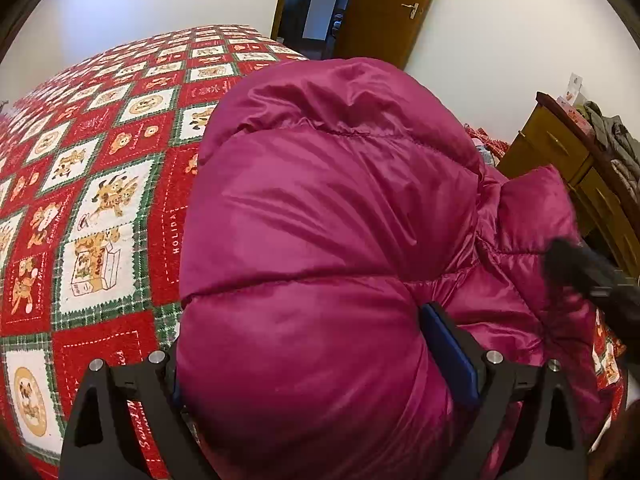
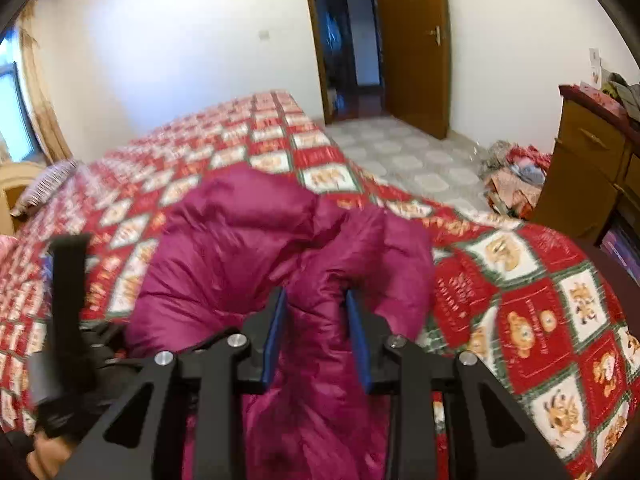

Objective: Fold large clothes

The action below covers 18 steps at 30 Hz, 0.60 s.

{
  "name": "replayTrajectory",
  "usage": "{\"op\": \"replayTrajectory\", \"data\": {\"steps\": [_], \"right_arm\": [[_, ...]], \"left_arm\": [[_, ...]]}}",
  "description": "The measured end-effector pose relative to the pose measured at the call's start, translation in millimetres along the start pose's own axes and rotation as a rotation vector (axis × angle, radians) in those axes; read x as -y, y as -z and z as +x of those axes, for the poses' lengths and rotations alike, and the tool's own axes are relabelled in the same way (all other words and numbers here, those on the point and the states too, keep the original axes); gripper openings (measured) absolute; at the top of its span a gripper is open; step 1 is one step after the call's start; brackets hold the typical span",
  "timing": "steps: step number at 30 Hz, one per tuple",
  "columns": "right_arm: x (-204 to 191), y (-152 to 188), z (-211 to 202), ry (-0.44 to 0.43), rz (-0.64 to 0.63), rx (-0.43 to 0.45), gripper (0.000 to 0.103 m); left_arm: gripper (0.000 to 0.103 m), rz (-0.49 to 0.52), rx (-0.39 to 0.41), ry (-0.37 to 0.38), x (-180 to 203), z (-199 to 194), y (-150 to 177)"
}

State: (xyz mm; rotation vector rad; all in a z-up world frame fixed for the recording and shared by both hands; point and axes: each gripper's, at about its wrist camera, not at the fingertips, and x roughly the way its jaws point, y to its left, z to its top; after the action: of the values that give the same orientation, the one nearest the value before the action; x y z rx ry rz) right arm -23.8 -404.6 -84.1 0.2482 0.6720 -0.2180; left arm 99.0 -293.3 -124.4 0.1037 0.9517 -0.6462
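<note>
left gripper [image 1: 320, 364]: jaws standing wide, bulging quilted fabric filling the whole gap; pads pressing into the padding on both sides, so it is gripping a thick bunch.
right gripper [image 2: 316, 336]: jaws standing narrower, pinching a ridge of fabric between the blue pads [image 2: 357, 340].
jacket [image 1: 340, 200]: magenta down garment lying bunched on the near end of the bed, partly lifting at both grips.
grip reasoning: judged that the two holds are sitting on separate sections so a panel can be carried over together; the puffy filling is forcing the wide bite.
bed cover [image 1: 100, 184]: red, green and white patchwork with bear motifs, serving as the folding surface.
writing: "holida" reading on one red patch; other lettering too blurred to read.
door [image 2: 412, 40]: standing open, a red paper ornament hanging on it, characters unclear.
progress: judged mid-fold, jacket not yet flat.
</note>
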Motion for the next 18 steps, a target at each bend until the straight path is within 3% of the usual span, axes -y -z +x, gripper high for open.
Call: {"op": "replayTrajectory", "data": {"steps": [3, 8, 18], "right_arm": [[5.2, 8.4, 14.2, 0.034, 0.025, -0.05, 0.034], [22.6, 21.1, 26.3, 0.017, 0.08, -0.116, 0.034], [9.0, 28.3, 26.6, 0.084, 0.013, -0.091, 0.034]], "left_arm": [[0.098, -0.002, 0.001, -0.008, 0.8, 0.8, -0.2], [0.101, 0.017, 0.003, -0.047, 6.8, 4.1, -2.1], [0.102, 0.019, -0.013, -0.067, 4.4, 8.6, -2.8]]}}
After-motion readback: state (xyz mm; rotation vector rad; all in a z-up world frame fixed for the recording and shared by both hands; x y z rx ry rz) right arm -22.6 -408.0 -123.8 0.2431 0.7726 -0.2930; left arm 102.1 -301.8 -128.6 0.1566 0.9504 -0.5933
